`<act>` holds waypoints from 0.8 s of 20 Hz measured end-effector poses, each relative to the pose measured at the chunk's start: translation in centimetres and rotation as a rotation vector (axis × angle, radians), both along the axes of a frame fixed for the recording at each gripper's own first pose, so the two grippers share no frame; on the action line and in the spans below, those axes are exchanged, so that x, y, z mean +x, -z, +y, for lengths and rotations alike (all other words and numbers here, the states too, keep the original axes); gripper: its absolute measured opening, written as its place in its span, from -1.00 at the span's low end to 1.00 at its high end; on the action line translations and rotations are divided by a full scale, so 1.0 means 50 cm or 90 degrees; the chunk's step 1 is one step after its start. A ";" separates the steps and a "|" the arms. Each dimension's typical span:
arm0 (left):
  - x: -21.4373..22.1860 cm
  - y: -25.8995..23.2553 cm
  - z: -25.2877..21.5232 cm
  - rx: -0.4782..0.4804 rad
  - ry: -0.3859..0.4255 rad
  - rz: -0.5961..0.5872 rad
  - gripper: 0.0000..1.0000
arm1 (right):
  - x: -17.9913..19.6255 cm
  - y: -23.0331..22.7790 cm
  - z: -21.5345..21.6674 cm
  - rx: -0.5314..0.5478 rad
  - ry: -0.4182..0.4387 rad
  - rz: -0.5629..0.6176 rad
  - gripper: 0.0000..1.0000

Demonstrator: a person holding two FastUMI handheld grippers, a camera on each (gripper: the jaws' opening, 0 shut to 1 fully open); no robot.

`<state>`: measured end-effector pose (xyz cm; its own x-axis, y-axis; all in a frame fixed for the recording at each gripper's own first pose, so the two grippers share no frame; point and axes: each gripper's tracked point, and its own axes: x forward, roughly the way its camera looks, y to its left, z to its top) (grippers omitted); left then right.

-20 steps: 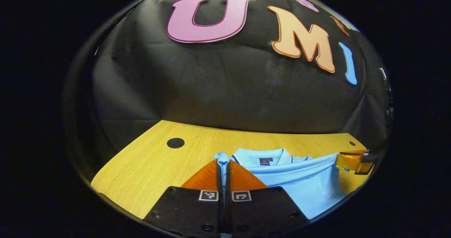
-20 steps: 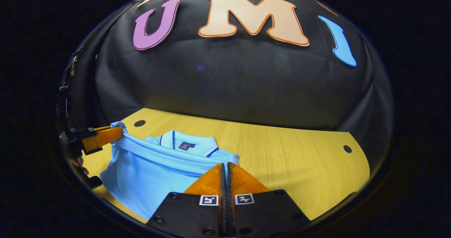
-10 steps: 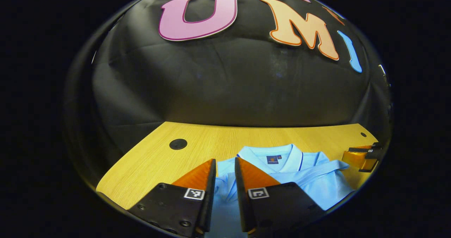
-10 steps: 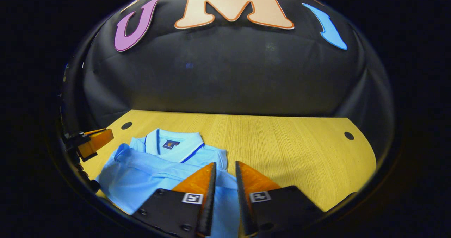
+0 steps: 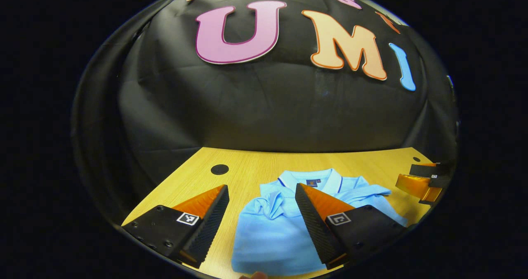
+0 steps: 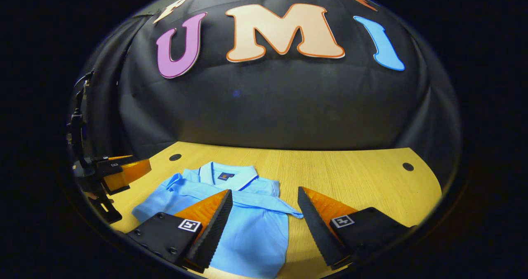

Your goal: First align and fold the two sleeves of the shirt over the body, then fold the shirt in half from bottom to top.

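1. The left gripper (image 5: 260,192) has two pointed fingers, shaped like wedges.
2. The inner side of each finger (image 5: 208,229) is rough, with tiny ridges.
3. Each finger sits on a flat black plate with small round screws.
4. Each plate has a little white square sticker with black marks.
5. The right gripper (image 6: 264,196) looks the same.

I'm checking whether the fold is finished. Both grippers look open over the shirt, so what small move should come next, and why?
Probably draw both grippers back and stop. The shirt lies folded on the table, its bottom edge brought up below the collar. The left gripper and right gripper are both open, holding nothing. At most, smooth the slightly bunched top edge.
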<state>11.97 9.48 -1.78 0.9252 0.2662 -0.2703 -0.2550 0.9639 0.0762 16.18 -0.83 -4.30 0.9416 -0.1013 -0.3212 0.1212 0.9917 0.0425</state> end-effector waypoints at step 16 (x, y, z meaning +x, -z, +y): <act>-0.336 0.002 -0.141 0.013 0.094 -0.059 0.91 | -0.366 -0.028 0.059 0.048 -0.061 -0.131 0.97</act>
<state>-4.84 2.44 -1.88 0.9756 0.1293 -0.1777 -0.1169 0.9900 0.0785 -2.14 2.14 -2.90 0.9922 0.0080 -0.1244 0.0084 0.9914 0.1305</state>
